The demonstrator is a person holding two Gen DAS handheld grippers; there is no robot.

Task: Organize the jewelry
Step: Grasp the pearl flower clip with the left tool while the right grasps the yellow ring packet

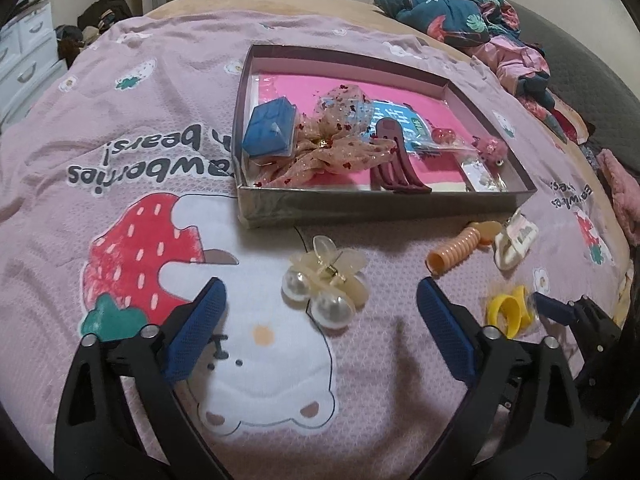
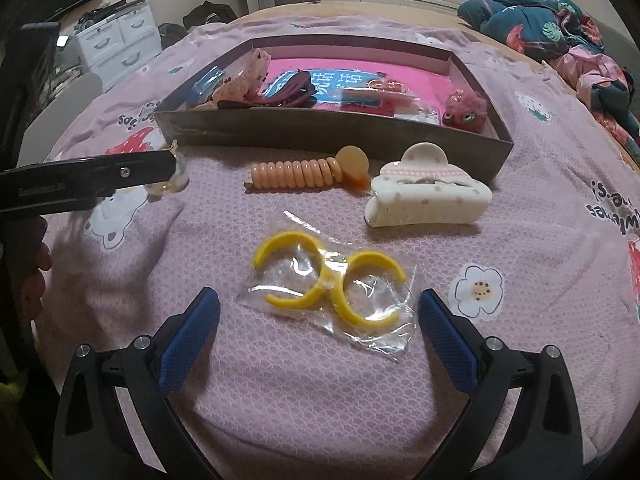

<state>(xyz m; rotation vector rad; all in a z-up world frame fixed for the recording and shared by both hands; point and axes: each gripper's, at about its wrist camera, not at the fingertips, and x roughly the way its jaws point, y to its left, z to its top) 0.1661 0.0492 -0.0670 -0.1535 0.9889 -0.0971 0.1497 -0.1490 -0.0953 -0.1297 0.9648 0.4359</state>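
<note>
On the bed, before the box (image 1: 384, 208) | left gripper (image 1: 320, 300) spread around pearl hair clip (image 1: 324, 280): hard, slippery, grasp its middle | right gripper (image 2: 320, 308) spread over bagged yellow rings (image 2: 328, 284): light, crinkly, slick; pinch bag edge.

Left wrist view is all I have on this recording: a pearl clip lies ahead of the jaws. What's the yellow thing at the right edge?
Observer: A clear bag holding yellow C-shaped hoops, lying flat on the bedspread.
Operator: Is the right gripper on it?
Observer: No. The right gripper hangs just short of the bag, jaws open, nothing between them.
Operator: And the white thing beside the orange coil?
Observer: A white claw clip with a pink band, lying closed in front of the box.
</note>
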